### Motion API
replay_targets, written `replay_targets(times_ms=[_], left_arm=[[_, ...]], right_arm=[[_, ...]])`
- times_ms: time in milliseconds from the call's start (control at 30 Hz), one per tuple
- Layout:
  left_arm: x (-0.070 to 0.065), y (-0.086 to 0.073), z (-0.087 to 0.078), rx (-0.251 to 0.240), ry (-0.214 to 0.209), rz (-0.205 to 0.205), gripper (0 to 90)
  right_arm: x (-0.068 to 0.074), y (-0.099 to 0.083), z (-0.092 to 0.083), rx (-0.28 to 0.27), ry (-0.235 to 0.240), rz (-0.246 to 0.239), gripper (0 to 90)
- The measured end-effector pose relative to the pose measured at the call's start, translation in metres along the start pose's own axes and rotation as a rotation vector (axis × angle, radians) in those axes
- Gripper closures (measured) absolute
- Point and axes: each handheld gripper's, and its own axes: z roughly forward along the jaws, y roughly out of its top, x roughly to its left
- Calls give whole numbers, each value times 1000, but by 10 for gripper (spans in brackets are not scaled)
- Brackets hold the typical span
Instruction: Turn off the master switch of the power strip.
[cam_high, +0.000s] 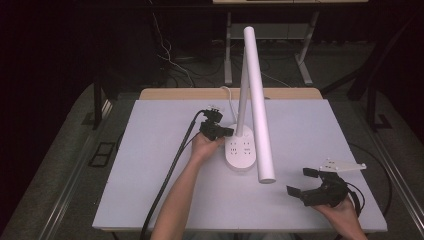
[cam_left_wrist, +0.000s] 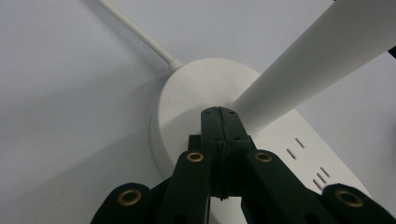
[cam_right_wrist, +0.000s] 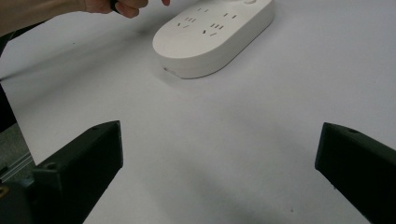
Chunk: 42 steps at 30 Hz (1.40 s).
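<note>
A white desk lamp stands mid-table: an oval base (cam_high: 240, 152) with socket slots, a thin stem (cam_high: 243, 95) and a long tube head (cam_high: 260, 105) that reaches toward the front. My left gripper (cam_high: 230, 132) is at the base's left rear. In the left gripper view its jaws are pressed together (cam_left_wrist: 218, 114), with nothing between them. Their tips lie over the base (cam_left_wrist: 187, 102) by the foot of the stem (cam_left_wrist: 317, 60); whether they touch it I cannot tell. My right gripper (cam_high: 301, 181) rests open near the front right corner, its jaws wide apart (cam_right_wrist: 219, 154) and pointing at the base (cam_right_wrist: 215, 37).
The lamp's white cord (cam_left_wrist: 140, 35) runs off the back of the base. A thick black cable (cam_high: 170, 175) trails from the left gripper to the table's front edge. The white tabletop (cam_high: 150, 165) is bare between the right gripper and the lamp. Table legs and floor cables lie beyond.
</note>
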Motion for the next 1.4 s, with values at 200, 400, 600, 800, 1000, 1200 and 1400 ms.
replay_targets(times_ms=[200,400,600,800,1000,1200,1400], left_arm=[[-1,-2,2,-23,22,10,900],[-4,4,-1,-14,35,30,900],[6,6,-16,-42,13,11,900],[6,13,-38,-78,7,39,899],[8,16,-55,-88,1,70,898],[7,17,-73,-112,3,97,897],[4,14,-93,-143,-27,125,781]], right_arm=[[0,0,-1,-2,3,6,2],[-2,0,-2,-8,-2,6,2],[-4,-1,-2,-11,-6,12,2],[-3,-1,-2,-8,-9,10,2],[-3,-1,-1,-4,-7,9,2],[-3,-1,-1,-3,-7,9,2],[-3,-1,-1,-4,-7,10,2]])
